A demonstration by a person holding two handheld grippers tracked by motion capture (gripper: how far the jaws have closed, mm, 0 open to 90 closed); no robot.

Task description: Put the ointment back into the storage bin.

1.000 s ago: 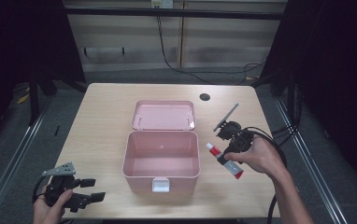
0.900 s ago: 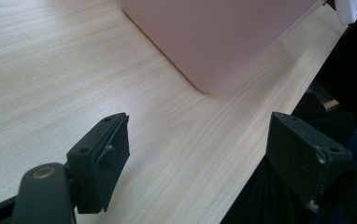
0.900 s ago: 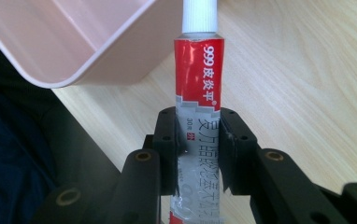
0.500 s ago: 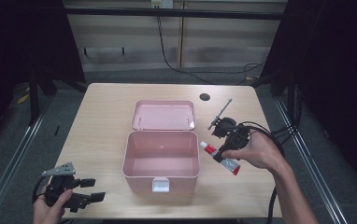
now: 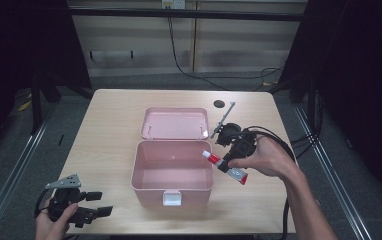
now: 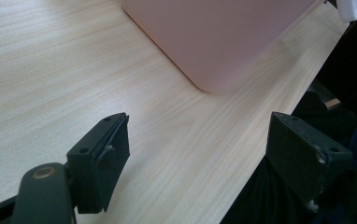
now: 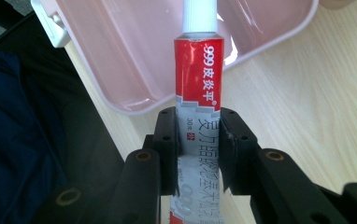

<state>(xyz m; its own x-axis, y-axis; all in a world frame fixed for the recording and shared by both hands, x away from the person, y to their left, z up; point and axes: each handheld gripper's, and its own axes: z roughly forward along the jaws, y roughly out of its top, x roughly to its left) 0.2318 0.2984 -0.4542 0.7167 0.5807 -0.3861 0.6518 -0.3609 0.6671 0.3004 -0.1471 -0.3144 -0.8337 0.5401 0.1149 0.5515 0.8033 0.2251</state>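
Since the frame 1 second ago, the right gripper [image 5: 227, 161] has carried the ointment tube [image 5: 224, 166] leftward from the bare tabletop to the right rim of the pink box [image 5: 172, 186], so the tube's white cap now pokes over the box's open cavity. In the right gripper view the 2 jaws are closed snugly on the tube's [image 7: 198, 88] lower half, with the red band and white cap sticking out past them, above the box's [image 7: 120, 70] interior. The box's lid [image 5: 174, 123] lies open, flat behind it. A slim metal tool [image 5: 223, 119] lies on the table [image 5: 104, 135] beyond the right hand [image 5: 266, 159]. The left gripper [image 5: 91, 210] has stayed at the near left corner, its jaws spread wide and holding nothing; its own view shows the 2 jaws well apart over bare wood [image 6: 50, 70] near the box's corner [image 6: 214, 42].
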